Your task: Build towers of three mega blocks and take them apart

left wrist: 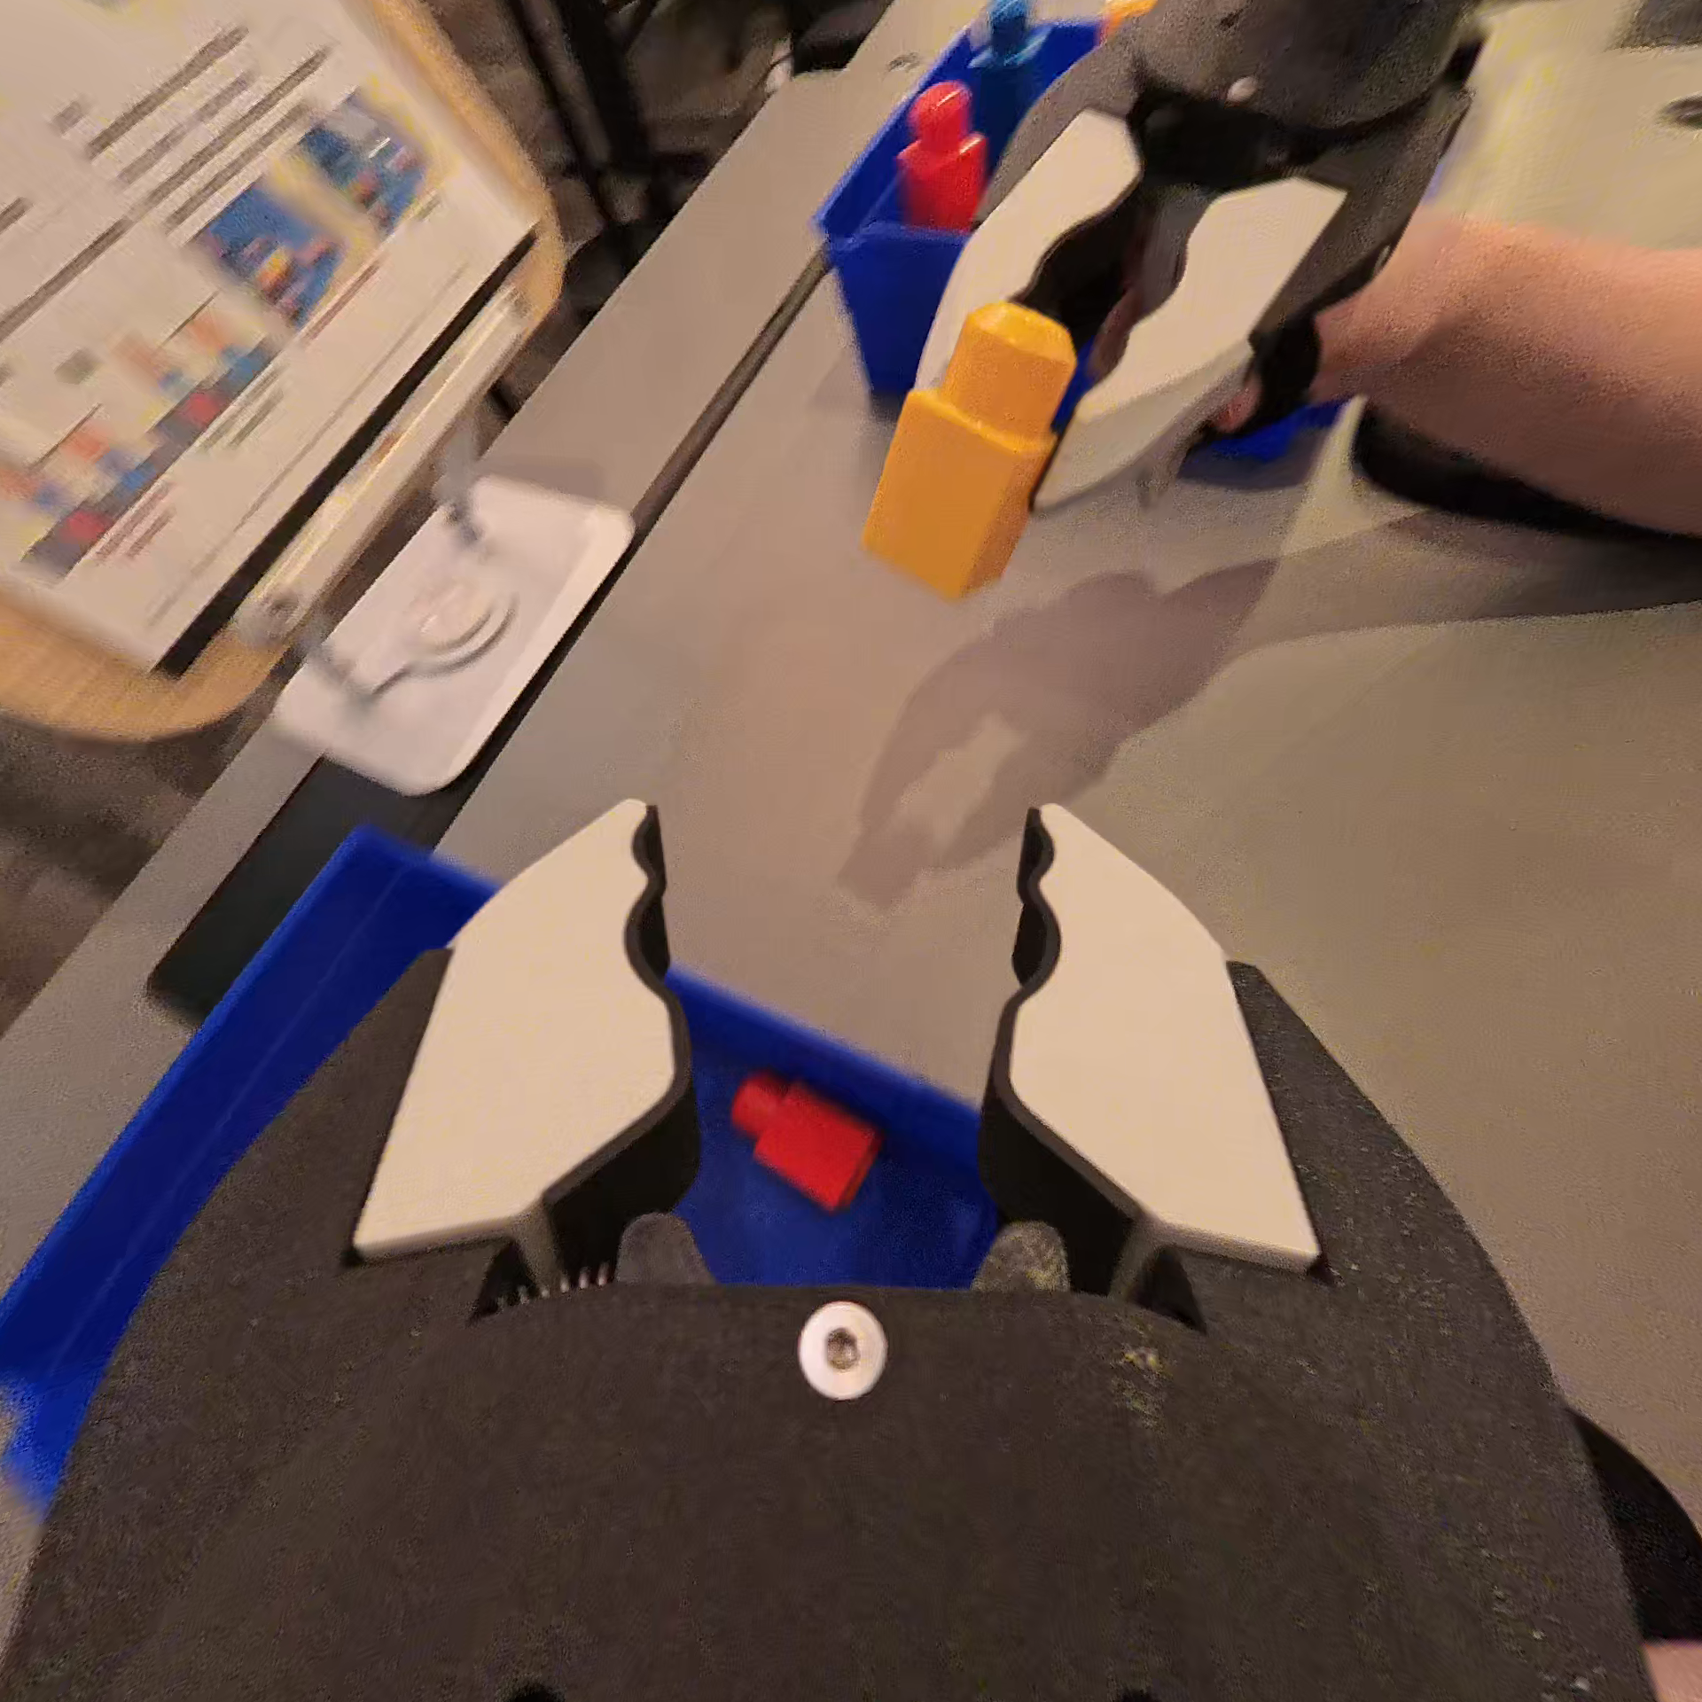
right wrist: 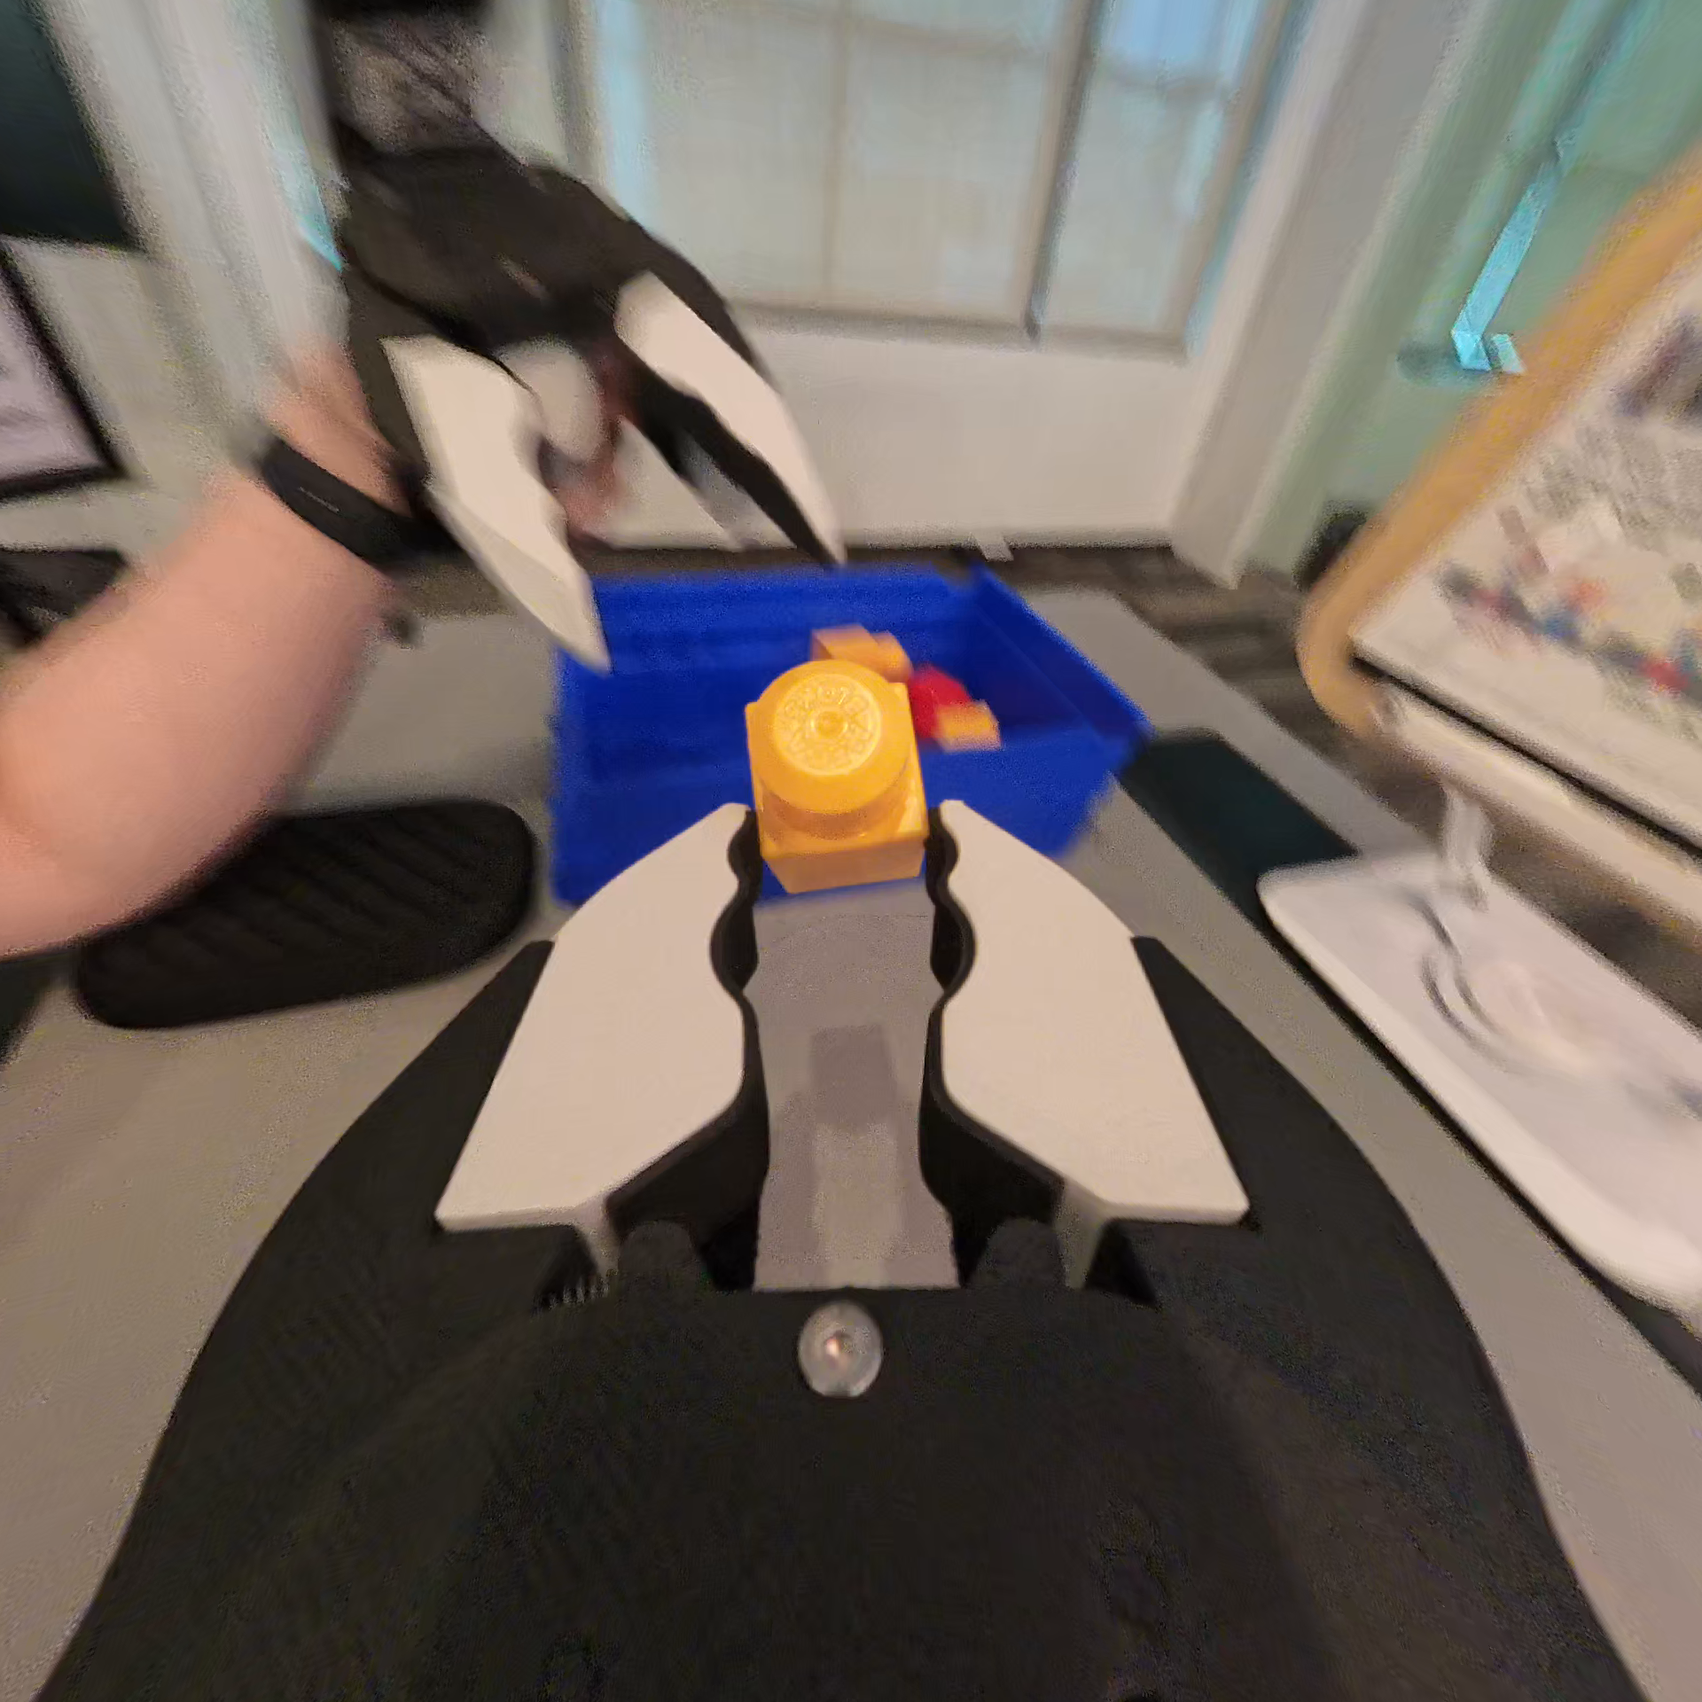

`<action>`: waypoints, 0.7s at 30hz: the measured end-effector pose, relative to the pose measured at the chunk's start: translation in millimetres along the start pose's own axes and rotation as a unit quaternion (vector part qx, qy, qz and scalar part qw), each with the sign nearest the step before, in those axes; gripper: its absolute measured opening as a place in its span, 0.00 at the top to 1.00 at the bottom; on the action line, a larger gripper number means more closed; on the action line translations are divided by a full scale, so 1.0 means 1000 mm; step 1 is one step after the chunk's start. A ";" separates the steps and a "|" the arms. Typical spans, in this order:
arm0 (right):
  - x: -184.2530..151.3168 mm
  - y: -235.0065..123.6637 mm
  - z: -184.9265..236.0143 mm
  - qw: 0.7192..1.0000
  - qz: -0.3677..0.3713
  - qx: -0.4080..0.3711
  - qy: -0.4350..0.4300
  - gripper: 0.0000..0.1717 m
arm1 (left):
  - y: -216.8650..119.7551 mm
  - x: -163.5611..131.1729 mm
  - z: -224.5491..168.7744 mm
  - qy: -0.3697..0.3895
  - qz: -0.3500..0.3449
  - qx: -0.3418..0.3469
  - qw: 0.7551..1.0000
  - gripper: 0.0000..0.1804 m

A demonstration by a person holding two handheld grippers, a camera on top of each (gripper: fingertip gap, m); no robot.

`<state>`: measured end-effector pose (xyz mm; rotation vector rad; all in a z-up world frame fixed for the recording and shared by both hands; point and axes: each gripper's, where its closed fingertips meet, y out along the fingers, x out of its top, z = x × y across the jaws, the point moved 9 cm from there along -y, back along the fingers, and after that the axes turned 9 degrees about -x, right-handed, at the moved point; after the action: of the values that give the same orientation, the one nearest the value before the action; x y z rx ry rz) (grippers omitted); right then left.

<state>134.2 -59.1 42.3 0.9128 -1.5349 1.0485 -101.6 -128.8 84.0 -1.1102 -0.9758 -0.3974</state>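
Item: orange block [right wrist: 833,783], single-stud, held at the tips of the right gripper [right wrist: 840,838], both pads pressed on its square body; stud end points away from the gripper, long axis in line with the fingers. Position: in the air above the grey table [left wrist: 1289,829], clear of it, its shadow on the surface beneath. Left gripper [left wrist: 843,829]: jaws wide apart, nothing between them, hanging over the near blue bin [left wrist: 276,1013] at the table's left edge; a red block [left wrist: 806,1137] lies on its side on that bin's floor, directly below the open fingers. Second blue bin [left wrist: 884,304] stands toward the far edge behind the right gripper, with a red [left wrist: 941,161] and a blue piece [left wrist: 1004,46] upright inside. Judgement: the red block is the left gripper's nearest pick; the orange one is already carried by the right, with open table below for a tower base.
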 end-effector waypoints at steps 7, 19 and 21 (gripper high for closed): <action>-0.069 0.011 -0.056 0.961 0.221 -0.160 0.057 0.80 | -0.044 -0.062 0.023 -0.203 0.075 0.041 0.975 0.66; -0.085 0.009 -0.069 0.942 0.256 -0.209 0.057 0.79 | 0.038 -0.104 0.046 -0.336 0.285 0.031 0.897 0.62; -0.084 0.007 -0.071 0.941 0.250 -0.221 0.057 0.73 | 0.040 -0.106 0.045 -0.343 0.283 0.017 0.896 0.62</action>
<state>166.1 13.6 -33.9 0.1457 -1.8488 1.0158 -151.8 -90.8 -21.0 -1.4745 -1.1912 0.5265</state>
